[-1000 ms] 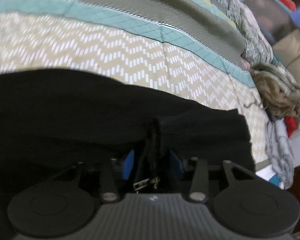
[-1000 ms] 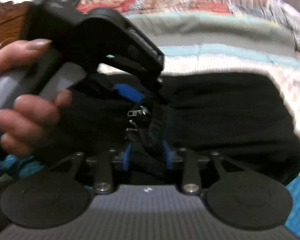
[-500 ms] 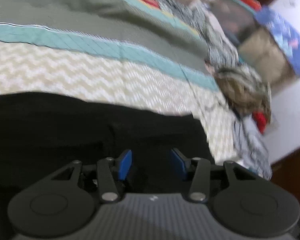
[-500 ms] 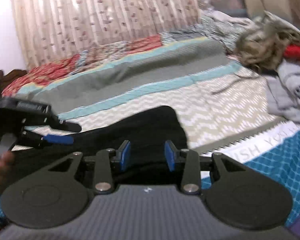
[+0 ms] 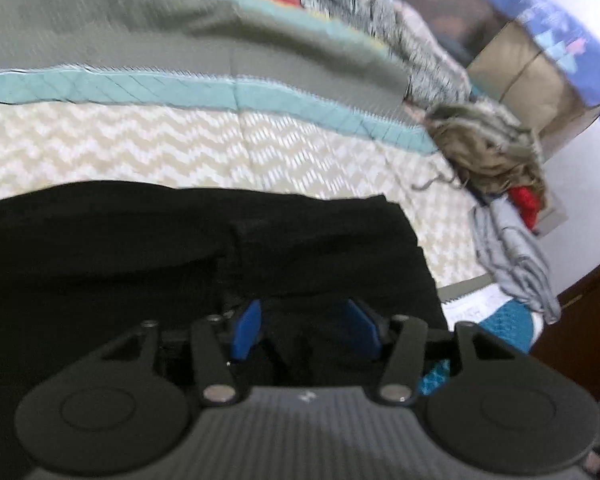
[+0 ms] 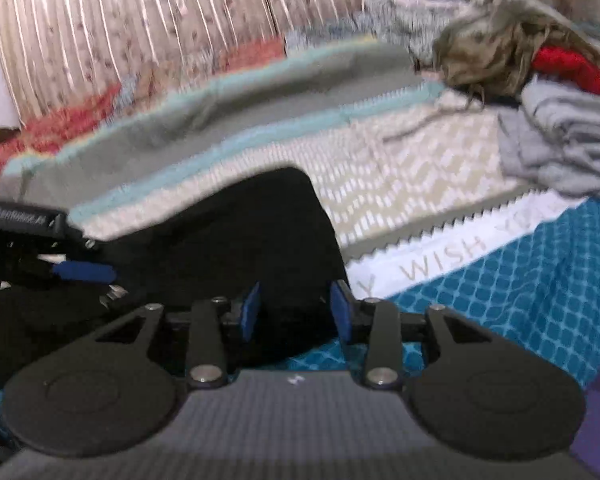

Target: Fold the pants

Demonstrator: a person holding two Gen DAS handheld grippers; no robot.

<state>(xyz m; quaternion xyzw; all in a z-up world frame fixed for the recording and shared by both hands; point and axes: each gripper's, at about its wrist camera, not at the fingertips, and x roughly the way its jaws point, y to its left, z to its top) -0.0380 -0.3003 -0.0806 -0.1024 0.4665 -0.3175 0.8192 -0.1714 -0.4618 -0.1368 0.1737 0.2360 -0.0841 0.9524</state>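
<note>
Black pants (image 5: 140, 248) lie folded flat on the bedspread, also seen in the right wrist view (image 6: 236, 240). My left gripper (image 5: 304, 332) is open just above the pants' near edge, holding nothing. My right gripper (image 6: 296, 312) is open over the right end of the pants, empty. In the right wrist view the left gripper (image 6: 80, 272) shows at the left, its blue pad above the cloth near the metal zipper pull (image 6: 112, 296).
The bedspread has a zigzag beige band (image 5: 180, 152), teal and grey stripes and a blue checked part (image 6: 520, 292). A heap of clothes (image 6: 512, 52) and grey garments (image 6: 568, 148) lie at the right. A curtain (image 6: 140, 20) hangs behind.
Both grippers were shut on the pants' waist a second ago. They have let go, opened and drawn back; the pants now lie flat on the bed.
</note>
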